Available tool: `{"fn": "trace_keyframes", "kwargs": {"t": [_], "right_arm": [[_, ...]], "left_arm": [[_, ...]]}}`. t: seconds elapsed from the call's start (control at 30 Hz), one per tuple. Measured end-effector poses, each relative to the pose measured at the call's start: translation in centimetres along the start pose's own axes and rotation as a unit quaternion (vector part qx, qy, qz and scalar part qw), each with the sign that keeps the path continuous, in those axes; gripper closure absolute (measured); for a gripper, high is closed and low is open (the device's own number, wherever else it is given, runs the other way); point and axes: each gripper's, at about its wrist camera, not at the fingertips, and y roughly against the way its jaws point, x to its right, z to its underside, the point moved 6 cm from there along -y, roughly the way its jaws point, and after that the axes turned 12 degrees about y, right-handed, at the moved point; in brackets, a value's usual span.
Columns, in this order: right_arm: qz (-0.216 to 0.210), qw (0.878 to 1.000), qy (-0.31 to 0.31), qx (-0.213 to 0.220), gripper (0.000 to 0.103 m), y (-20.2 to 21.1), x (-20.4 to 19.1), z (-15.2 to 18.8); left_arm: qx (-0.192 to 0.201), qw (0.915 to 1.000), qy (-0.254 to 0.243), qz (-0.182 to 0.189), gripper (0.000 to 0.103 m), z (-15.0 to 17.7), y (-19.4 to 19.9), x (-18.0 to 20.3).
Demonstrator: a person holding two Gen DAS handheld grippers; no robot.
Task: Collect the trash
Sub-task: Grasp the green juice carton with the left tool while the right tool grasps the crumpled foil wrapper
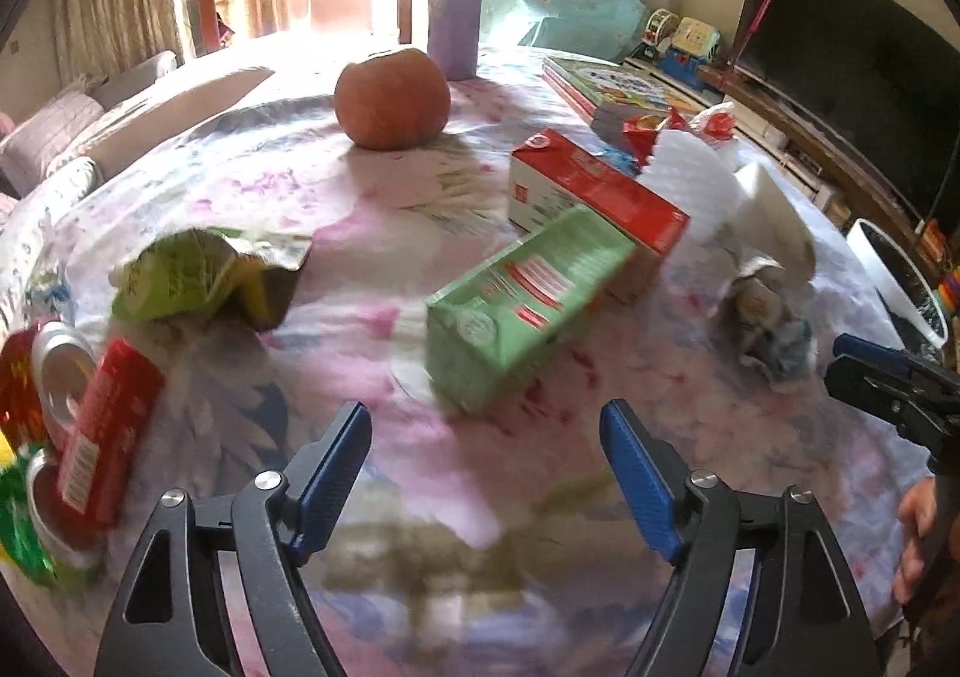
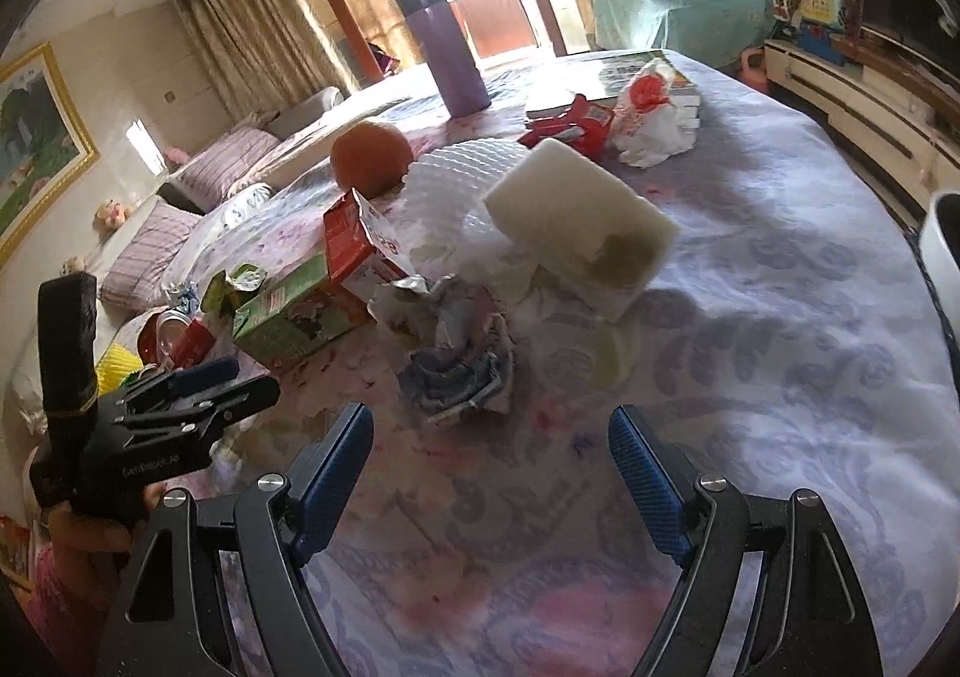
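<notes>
Floral cloth in pink and lilac covers a round table (image 2: 780, 317) scattered with litter. Largest of the trash is a white foam block (image 2: 579, 224), tilted up at the centre of the right wrist view, with white foam netting (image 2: 456, 179) behind it. Next come a red carton (image 1: 594, 194) and a green carton (image 1: 528, 296), touching each other at the middle of the left wrist view. Smaller still — a crumpled wrapper (image 2: 456, 359) lying just ahead of the right gripper (image 2: 491, 446), and a green packet (image 1: 198, 275) at the left.

Both the right gripper and the left gripper (image 1: 485, 440) hover with jaws wide and nothing between them. A white bin (image 1: 900, 281) stands at the right edge.

Likely risks: the light foam could tip or skid away under a pinch, a closing jaw could snag the cloth, and the orange (image 1: 393, 98) or purple flask (image 1: 455, 5) — probably not trash — might get knocked.
</notes>
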Motion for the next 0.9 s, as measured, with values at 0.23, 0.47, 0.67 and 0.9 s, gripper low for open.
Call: {"fn": "trace_keyframes", "kwargs": {"t": [0.23, 0.47, 0.67, 0.9], "right_arm": [[-0.003, 1.000, 0.010, -0.011, 0.021, -1.4, -0.5, -0.9], [-0.001, 1.000, 0.016, -0.025, 0.022, -3.2, -0.6, -1.3], [0.005, 1.000, 0.020, -0.023, 0.062, -2.8, -0.1, -0.8], [0.011, 1.000, 0.011, -0.009, 0.070, -0.3, 0.9, 0.5]], "left_arm": [[0.012, 0.9990, -0.042, -0.006, 0.024, -1.4, -1.4, 1.0], [0.005, 0.9981, -0.061, 0.000, 0.028, -1.9, -3.5, 2.0], [-0.002, 0.9981, -0.054, 0.029, 0.067, -1.6, -3.6, 2.6], [-0.013, 0.9965, -0.033, 0.075, 0.071, -0.1, -2.8, 4.3]]}}
